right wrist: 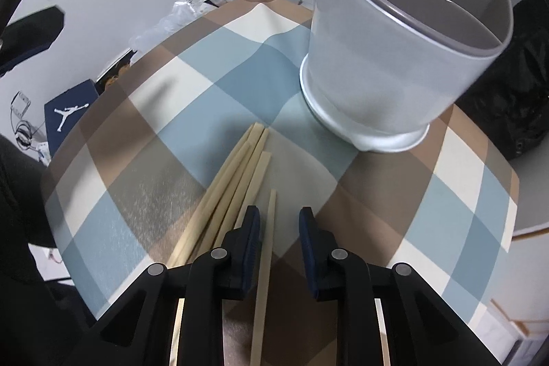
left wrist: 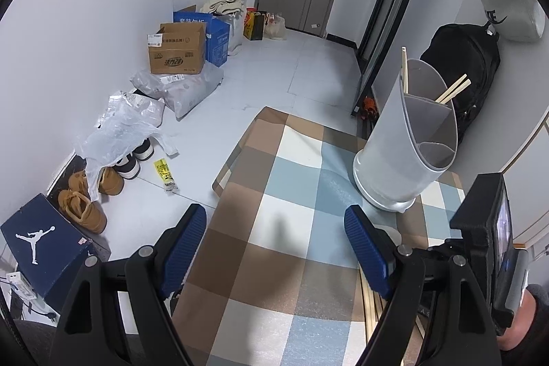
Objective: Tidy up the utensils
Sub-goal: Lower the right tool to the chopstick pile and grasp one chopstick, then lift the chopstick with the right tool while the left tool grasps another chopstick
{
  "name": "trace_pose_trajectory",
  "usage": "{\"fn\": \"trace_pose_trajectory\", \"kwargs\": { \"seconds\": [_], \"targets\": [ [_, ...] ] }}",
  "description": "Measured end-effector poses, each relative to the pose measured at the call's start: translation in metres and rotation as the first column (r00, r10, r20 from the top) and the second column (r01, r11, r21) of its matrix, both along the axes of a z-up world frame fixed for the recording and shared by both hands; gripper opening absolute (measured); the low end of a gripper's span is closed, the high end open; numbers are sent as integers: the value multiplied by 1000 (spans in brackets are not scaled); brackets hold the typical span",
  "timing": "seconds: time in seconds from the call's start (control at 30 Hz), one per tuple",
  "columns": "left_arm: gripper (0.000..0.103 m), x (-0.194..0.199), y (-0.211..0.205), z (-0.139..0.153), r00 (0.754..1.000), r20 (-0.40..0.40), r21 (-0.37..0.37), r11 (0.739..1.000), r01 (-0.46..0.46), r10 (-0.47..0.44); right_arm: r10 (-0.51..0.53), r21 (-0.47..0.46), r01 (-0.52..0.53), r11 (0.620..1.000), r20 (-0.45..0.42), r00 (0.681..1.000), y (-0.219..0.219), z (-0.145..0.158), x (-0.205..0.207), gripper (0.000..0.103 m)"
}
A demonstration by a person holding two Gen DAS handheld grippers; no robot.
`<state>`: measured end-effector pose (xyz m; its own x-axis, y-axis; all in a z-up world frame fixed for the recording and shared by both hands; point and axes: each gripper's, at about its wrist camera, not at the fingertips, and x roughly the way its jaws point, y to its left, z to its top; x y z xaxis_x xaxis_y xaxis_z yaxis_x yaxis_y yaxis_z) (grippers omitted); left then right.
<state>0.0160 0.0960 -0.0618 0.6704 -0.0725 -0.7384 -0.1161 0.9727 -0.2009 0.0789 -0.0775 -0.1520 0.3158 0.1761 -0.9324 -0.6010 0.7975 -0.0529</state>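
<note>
A grey utensil holder [left wrist: 408,139] with divided compartments stands at the table's far right; it fills the upper right of the right wrist view [right wrist: 394,57]. Chopsticks [left wrist: 453,90] stick out of its back compartment. Several loose wooden chopsticks [right wrist: 236,180] lie on the checked tablecloth [right wrist: 171,126]. My right gripper [right wrist: 278,228] is open and low over the table, its fingers astride a single chopstick [right wrist: 267,249] without touching it. My left gripper [left wrist: 274,249] is open and empty above the cloth, left of the holder.
The table's left edge [left wrist: 219,174] drops to a tiled floor with shoes [left wrist: 85,194], a shoebox [left wrist: 44,246], plastic bags [left wrist: 130,122] and cardboard boxes [left wrist: 178,50]. A black backpack [left wrist: 470,67] leans behind the holder. The other gripper's body [left wrist: 487,239] shows at right.
</note>
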Motion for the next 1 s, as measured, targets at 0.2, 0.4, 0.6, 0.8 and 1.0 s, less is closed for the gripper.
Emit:
{"fn": "trace_pose_trajectory", "kwargs": {
  "seconds": [0.2,0.4,0.6,0.8,1.0],
  "targets": [
    [79,1,-2,-7,1000,-13,30,999,19,-19,-17,44,17,999,1,1000,-3,-1,-1,4],
    [79,6,-15,-16,994,-75,17,997,78,-77,-110,179,101,979,40,993,-33,22,-2,3],
    [79,13,-45,-26,975,-143,1,985,170,-168,-183,314,139,939,114,977,-64,63,-8,3],
    [77,22,-74,-43,947,-232,35,971,236,-222,-247,432,156,888,163,955,-93,94,-15,3],
    [67,31,-83,-55,931,-300,44,972,232,-209,-278,496,155,854,185,943,-109,108,-22,3]
  ]
}}
